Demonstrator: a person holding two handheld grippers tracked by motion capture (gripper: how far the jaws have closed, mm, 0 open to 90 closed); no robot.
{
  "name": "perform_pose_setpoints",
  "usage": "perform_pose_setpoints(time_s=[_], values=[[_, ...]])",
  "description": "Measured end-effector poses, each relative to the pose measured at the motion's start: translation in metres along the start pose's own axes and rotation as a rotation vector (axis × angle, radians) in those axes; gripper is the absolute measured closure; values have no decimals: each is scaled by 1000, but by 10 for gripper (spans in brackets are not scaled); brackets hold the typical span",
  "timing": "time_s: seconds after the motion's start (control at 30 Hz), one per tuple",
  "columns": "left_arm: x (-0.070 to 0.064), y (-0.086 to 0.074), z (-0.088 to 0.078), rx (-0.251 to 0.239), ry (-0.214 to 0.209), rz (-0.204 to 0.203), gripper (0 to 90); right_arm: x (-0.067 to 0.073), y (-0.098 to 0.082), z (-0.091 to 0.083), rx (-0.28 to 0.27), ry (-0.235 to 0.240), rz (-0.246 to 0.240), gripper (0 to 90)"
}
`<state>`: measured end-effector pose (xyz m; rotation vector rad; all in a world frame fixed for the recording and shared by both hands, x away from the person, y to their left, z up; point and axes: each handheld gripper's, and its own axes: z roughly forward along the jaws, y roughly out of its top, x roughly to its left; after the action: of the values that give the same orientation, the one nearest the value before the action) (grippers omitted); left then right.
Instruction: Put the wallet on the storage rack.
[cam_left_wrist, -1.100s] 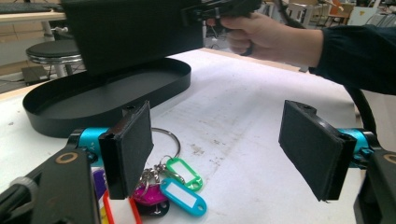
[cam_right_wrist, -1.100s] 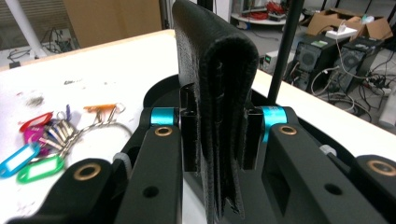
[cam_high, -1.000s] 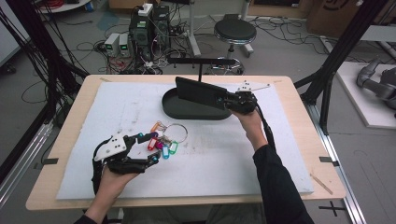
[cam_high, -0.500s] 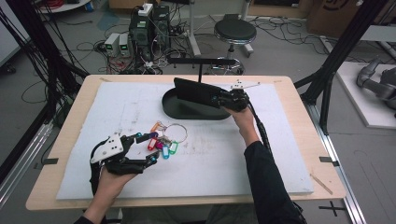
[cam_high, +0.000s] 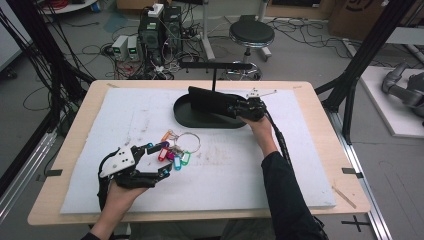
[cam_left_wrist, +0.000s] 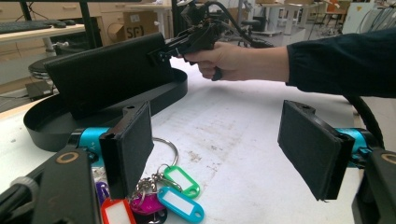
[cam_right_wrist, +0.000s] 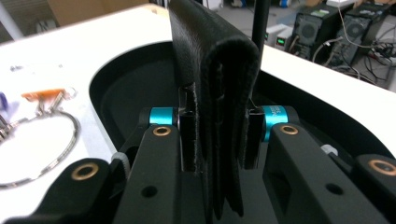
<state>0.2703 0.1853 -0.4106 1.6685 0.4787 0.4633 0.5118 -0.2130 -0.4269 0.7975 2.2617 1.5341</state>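
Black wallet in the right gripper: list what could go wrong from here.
1. The right gripper pinches the folded black wallet near one end only, so it could tilt or slip as it goes into the oval black tray.
2. The tray's thin upright post stands close behind; the wallet may knock it.
3. The left gripper is open over the key ring with coloured tags; closing could catch one tag only.

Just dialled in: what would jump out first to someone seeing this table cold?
Probably the right gripper clamped on a black folded wallet, held upright over the black oval tray at the far middle of the table. Next, the bunch of coloured key tags on a ring, lying by the open left gripper near the front left.
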Motion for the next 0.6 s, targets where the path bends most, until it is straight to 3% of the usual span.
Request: perform_pose_setpoints(time_s=[0.33, 0.6], values=[[1, 0, -1, 1, 0, 1, 263, -2, -3, -1, 121, -51, -8, 717], [1, 1, 1, 10, 3, -3, 264, 1, -1, -3, 163, -105, -19, 637]])
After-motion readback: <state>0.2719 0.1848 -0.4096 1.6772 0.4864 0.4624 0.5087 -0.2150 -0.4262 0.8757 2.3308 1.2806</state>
